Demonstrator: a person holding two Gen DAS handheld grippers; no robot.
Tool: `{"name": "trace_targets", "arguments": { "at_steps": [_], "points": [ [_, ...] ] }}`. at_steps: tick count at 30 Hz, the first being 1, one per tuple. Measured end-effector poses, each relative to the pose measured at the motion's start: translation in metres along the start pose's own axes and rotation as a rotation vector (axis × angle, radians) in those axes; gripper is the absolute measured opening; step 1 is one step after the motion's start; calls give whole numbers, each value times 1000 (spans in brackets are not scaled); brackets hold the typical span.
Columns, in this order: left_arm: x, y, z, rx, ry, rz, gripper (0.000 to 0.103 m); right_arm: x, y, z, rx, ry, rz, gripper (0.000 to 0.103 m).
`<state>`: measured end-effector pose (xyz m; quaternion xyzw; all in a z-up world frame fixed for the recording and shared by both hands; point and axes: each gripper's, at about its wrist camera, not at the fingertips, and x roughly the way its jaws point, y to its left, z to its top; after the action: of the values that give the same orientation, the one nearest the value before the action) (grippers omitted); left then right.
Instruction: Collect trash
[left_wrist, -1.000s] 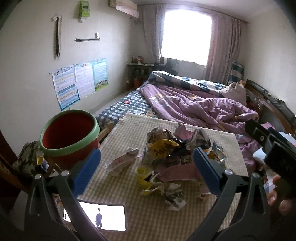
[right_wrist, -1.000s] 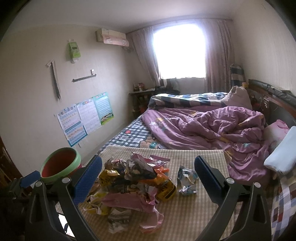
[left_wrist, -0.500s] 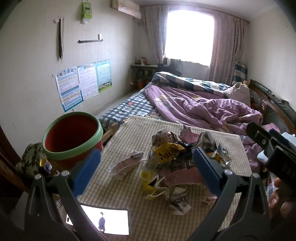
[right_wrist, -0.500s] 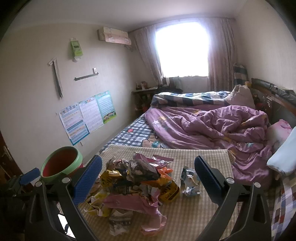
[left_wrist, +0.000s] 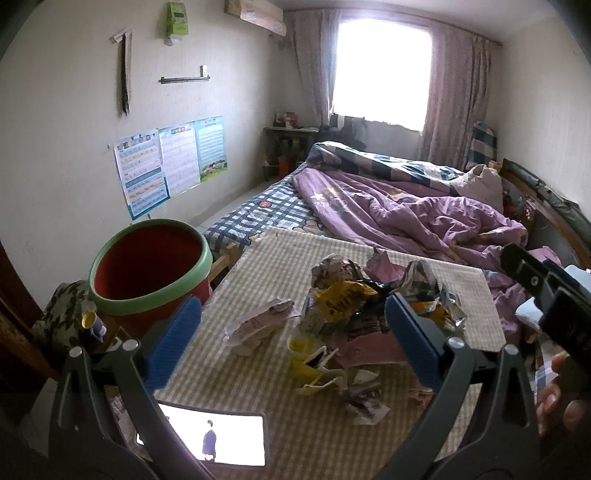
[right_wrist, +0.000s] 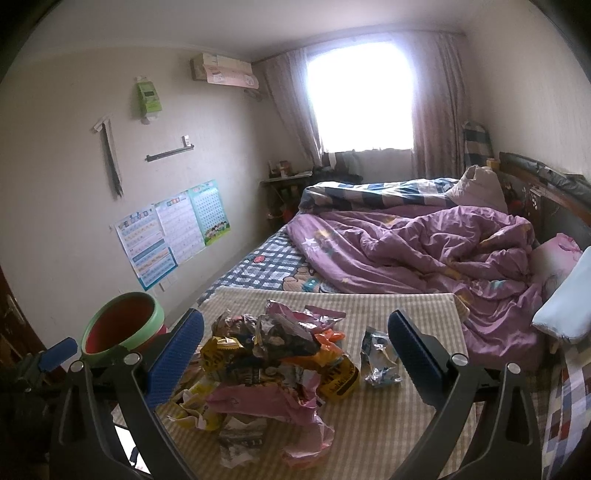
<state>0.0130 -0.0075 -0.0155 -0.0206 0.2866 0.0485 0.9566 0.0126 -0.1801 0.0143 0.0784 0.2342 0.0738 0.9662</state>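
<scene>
1. Left wrist view: the left gripper (left_wrist: 293, 332) hangs over the checked board (left_wrist: 258, 376), jaws spread wide and holding nothing. The trash pile (left_wrist: 362, 314) sits at the board's middle, reaching toward the right edge. One pale pink wrapper (left_wrist: 258, 323) lies apart on the pile's left, its long axis running from near-left to far-right. The red bin (left_wrist: 147, 269) with a green rim stands upright off the board's left edge. A lit phone (left_wrist: 214, 439) lies at the near edge.
2. Right wrist view: the right gripper (right_wrist: 295, 352) is also wide and empty. The pile (right_wrist: 273, 354) fills the near-left part; a crumpled silver-blue packet (right_wrist: 380, 358) lies just beside it on the right, apart from it. The bin (right_wrist: 122, 321) is off the board's left edge.
</scene>
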Motion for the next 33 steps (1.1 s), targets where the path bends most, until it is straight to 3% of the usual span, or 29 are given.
{"name": "trace_targets", "arguments": {
  "at_steps": [12,18,23,25,30,33],
  "points": [
    [5,9,-4,6,6,1,98,1,-1,-2,6,15,-4,96],
    [27,29,-17,-33,93,-57,97,13,-13,-11,-7,65,-8,96],
    [56,31,-32,-25,206,-132,81,24,-30,-28,19,151,-10,96],
    [70,27,-40,-11,264,-162,70,30,-36,-36,31,196,-5,96],
    [98,18,-54,-16,348,-238,65,41,-42,-55,43,299,46,94],
    [105,9,-53,1,365,-268,60,46,-43,-63,33,355,76,87]
  ]
}}
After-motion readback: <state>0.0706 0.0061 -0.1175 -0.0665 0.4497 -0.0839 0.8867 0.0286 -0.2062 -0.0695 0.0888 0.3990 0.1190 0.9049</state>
